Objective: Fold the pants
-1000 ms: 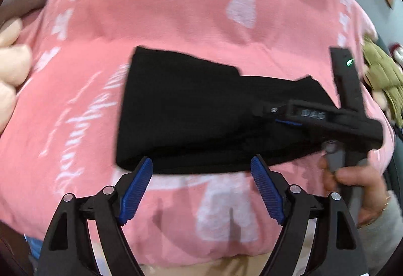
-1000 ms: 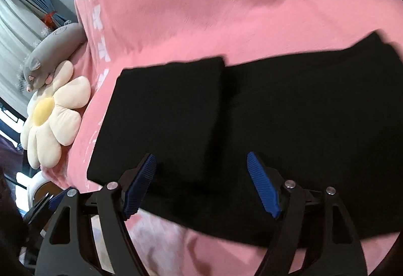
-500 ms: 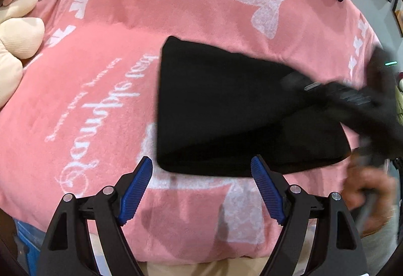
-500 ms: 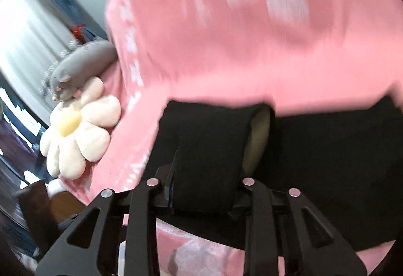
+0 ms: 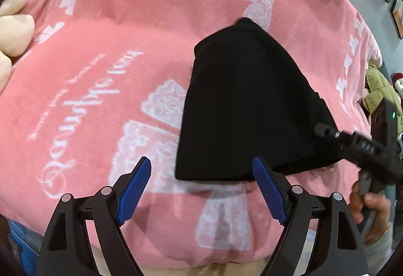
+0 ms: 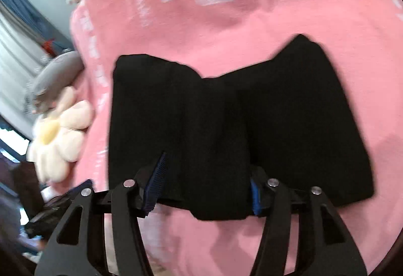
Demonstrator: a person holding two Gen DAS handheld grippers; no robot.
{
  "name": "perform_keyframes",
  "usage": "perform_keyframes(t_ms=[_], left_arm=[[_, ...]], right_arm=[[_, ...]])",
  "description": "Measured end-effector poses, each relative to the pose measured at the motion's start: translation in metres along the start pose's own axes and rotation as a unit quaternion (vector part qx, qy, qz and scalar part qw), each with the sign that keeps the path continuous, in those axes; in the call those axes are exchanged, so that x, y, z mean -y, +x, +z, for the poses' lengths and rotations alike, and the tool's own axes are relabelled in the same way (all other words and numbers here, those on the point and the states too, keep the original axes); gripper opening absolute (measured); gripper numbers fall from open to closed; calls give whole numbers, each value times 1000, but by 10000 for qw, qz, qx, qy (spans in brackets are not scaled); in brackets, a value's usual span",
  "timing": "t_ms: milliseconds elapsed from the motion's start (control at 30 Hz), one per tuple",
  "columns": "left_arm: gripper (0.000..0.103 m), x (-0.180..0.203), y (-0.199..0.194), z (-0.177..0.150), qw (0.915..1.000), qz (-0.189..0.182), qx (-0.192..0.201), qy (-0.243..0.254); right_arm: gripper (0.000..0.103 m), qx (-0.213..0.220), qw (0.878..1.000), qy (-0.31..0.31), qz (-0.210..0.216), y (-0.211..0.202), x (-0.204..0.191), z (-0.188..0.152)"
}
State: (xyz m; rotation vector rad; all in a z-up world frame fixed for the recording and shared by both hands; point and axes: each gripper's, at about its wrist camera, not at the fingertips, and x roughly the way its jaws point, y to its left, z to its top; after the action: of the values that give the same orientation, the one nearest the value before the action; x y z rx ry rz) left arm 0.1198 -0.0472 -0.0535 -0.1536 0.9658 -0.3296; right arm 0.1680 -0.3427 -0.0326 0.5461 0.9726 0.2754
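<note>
The black pants (image 5: pixel 241 105) lie folded on the pink blanket (image 5: pixel 100 74), narrow end away from me. My left gripper (image 5: pixel 201 190) is open and hovers just before their near left corner, nothing between its blue pads. In the left wrist view my right gripper (image 5: pixel 325 131) reaches in at the pants' right edge, held by a hand (image 5: pixel 370 205). In the right wrist view the pants (image 6: pixel 226 112) spread wide, and a thick fold of them lies between the jaws of my right gripper (image 6: pixel 206 175), which are opening. Its left pad (image 6: pixel 156 183) shows bare.
A cream flower plush (image 6: pixel 58 132) and a grey plush (image 6: pixel 58 72) lie at the blanket's left edge. A green plush (image 5: pixel 380 89) sits past its right side. The blanket's front edge drops off just under my left gripper.
The right gripper shut on a fold of the pants, carried it over, and its jaws have widened again. The pants now look narrower and sit further right in the left view.
</note>
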Motion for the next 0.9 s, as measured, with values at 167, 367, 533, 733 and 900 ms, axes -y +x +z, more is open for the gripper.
perform_keyframes(t_ms=[167,367,533,733,900], left_arm=[[80,-8,-5,1,10000,43,20,56],[83,-6,-11,-3,9985,334,85,415],[83,-29,-10,-8,9995,263,28,179],[83,-34,-4,-9,9999,111,-79,-7],[83,-33,-10,-8,9997,205,3,91]], right_arm=[[28,-331,9941,-243,1007,36,-65,15],[56,-784,9773,-1618,1116,59,-163,-4],[62,-407,9985,-250,277,12,-70,-14],[78,-770,9957,210,471,45,-41,1],[67,-1169,9914,99,582,107,-47,12]])
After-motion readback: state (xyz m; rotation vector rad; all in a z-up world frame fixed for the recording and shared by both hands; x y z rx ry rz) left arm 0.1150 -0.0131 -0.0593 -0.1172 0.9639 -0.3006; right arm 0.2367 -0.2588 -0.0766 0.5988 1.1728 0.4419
